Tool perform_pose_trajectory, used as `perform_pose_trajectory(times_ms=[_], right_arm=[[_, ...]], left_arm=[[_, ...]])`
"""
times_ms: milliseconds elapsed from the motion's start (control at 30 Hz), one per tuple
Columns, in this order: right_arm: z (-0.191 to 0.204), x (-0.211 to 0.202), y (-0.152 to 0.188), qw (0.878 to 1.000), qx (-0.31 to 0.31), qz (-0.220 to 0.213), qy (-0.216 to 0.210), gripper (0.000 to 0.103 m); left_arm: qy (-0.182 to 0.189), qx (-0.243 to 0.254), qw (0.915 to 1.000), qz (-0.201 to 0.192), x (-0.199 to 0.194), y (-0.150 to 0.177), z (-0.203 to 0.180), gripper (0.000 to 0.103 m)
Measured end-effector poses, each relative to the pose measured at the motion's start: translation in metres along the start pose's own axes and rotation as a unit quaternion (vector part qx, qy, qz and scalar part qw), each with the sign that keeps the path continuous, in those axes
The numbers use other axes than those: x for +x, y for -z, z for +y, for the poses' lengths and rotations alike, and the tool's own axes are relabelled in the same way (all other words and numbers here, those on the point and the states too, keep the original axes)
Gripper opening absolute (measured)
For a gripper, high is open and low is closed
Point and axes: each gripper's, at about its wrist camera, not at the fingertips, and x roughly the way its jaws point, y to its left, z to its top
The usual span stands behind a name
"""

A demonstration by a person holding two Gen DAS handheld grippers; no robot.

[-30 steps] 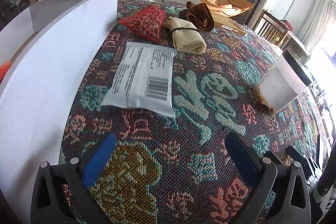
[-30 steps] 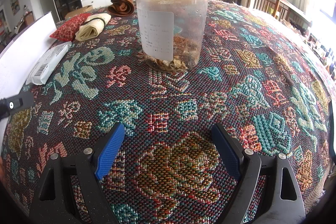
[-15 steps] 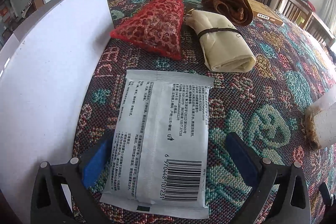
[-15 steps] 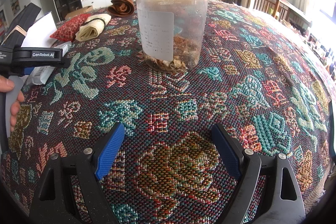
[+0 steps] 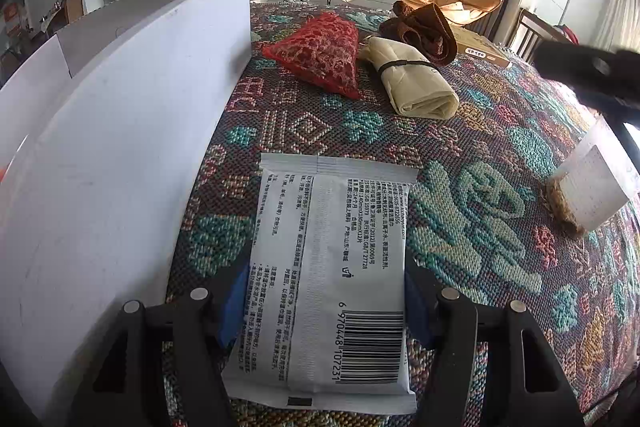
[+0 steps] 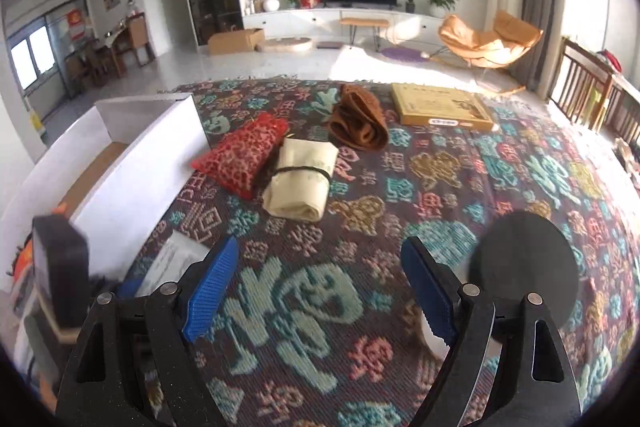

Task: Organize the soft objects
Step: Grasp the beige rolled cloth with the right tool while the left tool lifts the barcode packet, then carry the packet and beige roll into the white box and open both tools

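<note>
The left gripper [image 5: 325, 301] sat low over the patterned woven cloth [image 5: 472, 235], its blue pads pressed against both long edges of a white wet-wipe packet [image 5: 332, 267], so it was clamped on the packet. The packet lay flat, barcode end nearest the camera, and it covered most of each pad; only slivers of blue showed at either side. Just left of it stood the white wall of an open box [image 5: 132, 147], whose inside could not be seen from this view.

Beyond the packet, a red mesh pouch [image 5: 320, 57] lay near the box's far corner, touching a cream fabric roll [image 5: 416, 85] bound by a dark cord. A brown folded cloth [image 5: 424, 31] lay behind the roll, partly hiding a flat yellow box [image 5: 480, 51]. At the right edge a clear jar [image 5: 588, 187] was cut off by the frame, and a dark blurred shape hung above it.

The right gripper [image 6: 318, 285] hovered above the cloth with its jaws wide apart and nothing between them. From there the jar's black lid [image 6: 524, 267] showed just right of the right finger, the jar body mostly hidden beneath it. The pouch [image 6: 244, 157], roll [image 6: 302, 183] and brown cloth [image 6: 358, 125] lay ahead, with the yellow box [image 6: 440, 105] further back. At lower left, the left gripper's blurred black body hid nearly all of the packet [image 6: 172, 259], leaving one pale corner beside the white box [image 6: 140, 163].
</note>
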Motion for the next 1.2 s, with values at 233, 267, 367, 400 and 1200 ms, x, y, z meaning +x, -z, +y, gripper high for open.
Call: perform_pose_trajectory(times_ms=[233, 267, 367, 400, 1200], right_arm=[[0.016, 0.136, -0.047, 0.992, -0.004, 0.125, -0.008, 0.085], [0.016, 0.142, -0.047, 0.992, -0.014, 0.127, 0.003, 0.083], [0.012, 0.135, -0.039, 0.993, -0.030, 0.113, 0.017, 0.046], [0.009, 0.127, -0.036, 0.993, -0.026, 0.111, 0.017, 0.043], [0.012, -0.094, -0.021, 0.999, 0.014, -0.026, -0.036, 0.038]], left_arm=[[0.008, 0.025, 0.9996, -0.011, -0.009, 0.017, 0.001, 0.064], [0.008, 0.026, 0.9996, -0.012, -0.010, 0.017, 0.002, 0.064], [0.013, 0.022, 0.9995, -0.019, -0.010, 0.020, 0.003, 0.064], [0.017, 0.019, 0.9995, -0.021, -0.012, 0.021, 0.004, 0.064], [0.159, -0.036, 0.9781, -0.129, -0.177, -0.003, 0.006, 0.064]])
